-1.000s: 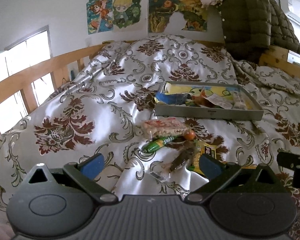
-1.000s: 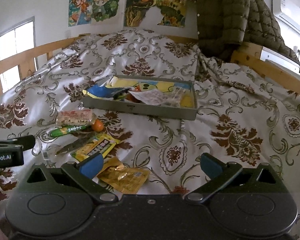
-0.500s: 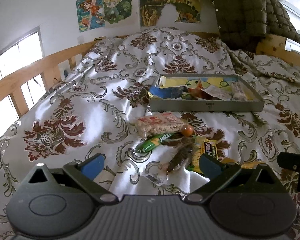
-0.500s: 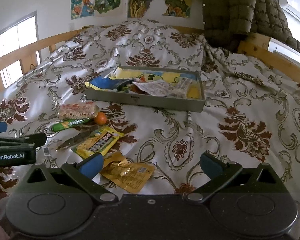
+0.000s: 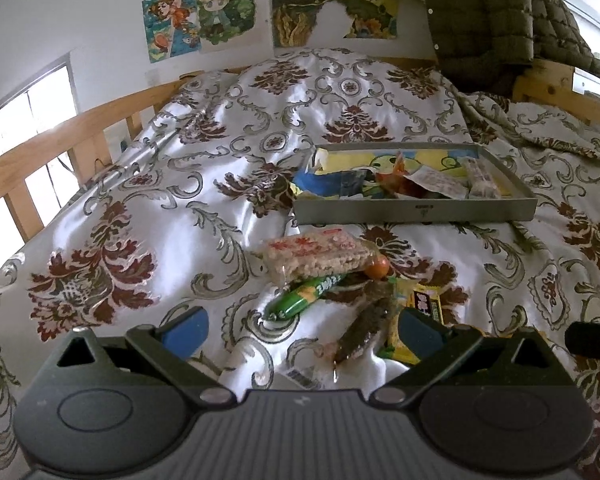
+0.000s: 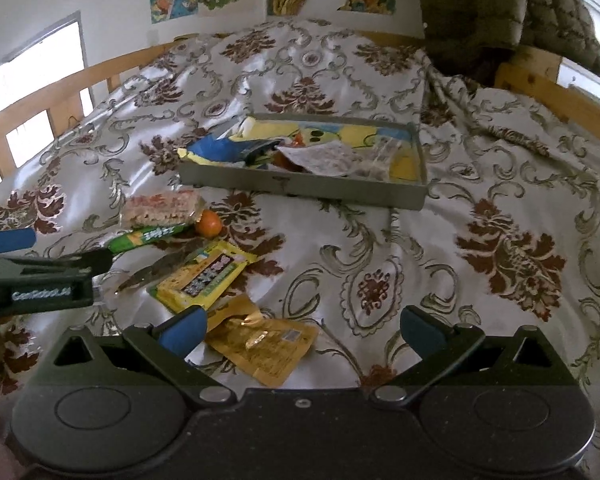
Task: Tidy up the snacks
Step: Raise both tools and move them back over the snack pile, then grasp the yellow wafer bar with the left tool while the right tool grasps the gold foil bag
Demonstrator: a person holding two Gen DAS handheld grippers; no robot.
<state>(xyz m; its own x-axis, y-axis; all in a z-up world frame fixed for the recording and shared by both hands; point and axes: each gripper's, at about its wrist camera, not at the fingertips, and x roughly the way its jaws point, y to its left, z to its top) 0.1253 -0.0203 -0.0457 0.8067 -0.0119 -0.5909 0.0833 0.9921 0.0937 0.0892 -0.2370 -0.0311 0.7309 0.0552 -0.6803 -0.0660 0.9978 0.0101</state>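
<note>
Several loose snack packets lie on the bed before the grey shallow metal tray (image 6: 300,190). Both tongs, left (image 5: 302,322) and right (image 6: 302,326), gape empty; I'd drop my right tongs squarely over the gold foil packet (image 6: 266,344), pinching its flat edge.

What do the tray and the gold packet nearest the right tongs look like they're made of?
The tray looks like thin painted metal or stiff board: matte grey, straight walls, crisp corners; I can't tell which. The gold packet looks like metallised foil or plastic film: shiny, crinkled, bright glints.
</note>
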